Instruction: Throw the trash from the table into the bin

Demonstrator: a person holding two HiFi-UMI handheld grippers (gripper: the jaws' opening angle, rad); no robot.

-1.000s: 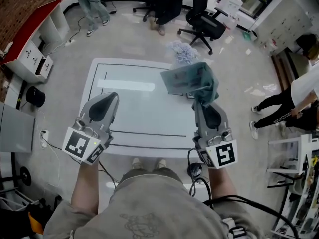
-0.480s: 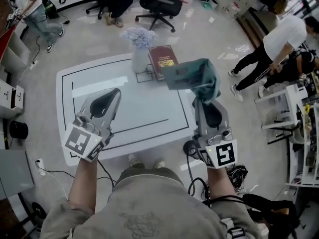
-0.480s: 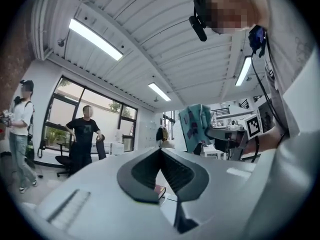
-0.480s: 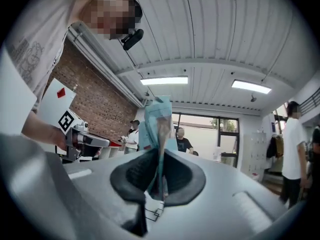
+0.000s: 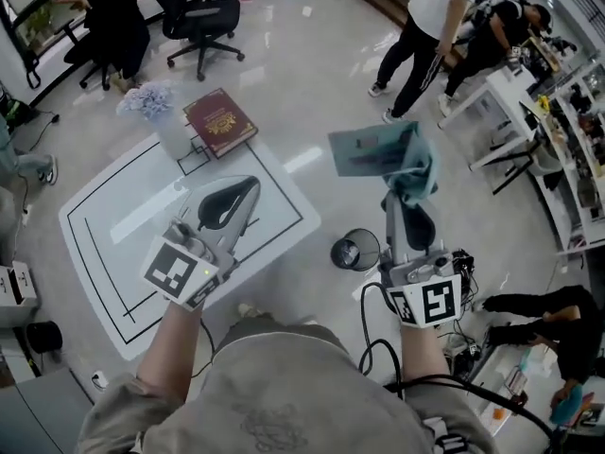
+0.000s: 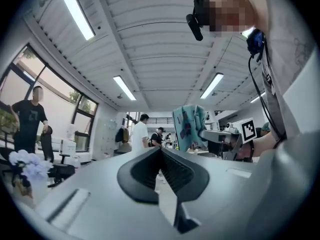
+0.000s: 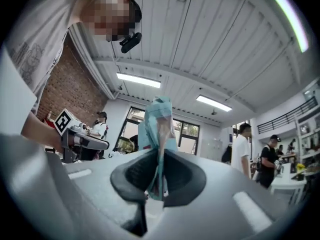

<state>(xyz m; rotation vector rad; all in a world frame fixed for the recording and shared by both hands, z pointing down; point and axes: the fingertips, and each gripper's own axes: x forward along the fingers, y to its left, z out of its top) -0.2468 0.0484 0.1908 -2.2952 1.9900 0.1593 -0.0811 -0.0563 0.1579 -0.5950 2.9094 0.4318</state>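
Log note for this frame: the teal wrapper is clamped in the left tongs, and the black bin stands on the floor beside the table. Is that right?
Not quite. The teal wrapper is clamped in the right tongs, not the left. The right gripper view shows it pinched between the jaws, while the left tongs are shut on nothing. The rest holds: the black bin stands on the floor beside the table.

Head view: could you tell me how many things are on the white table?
2: a vase of flowers at its far corner, a red book beside it. The left gripper may hide more.
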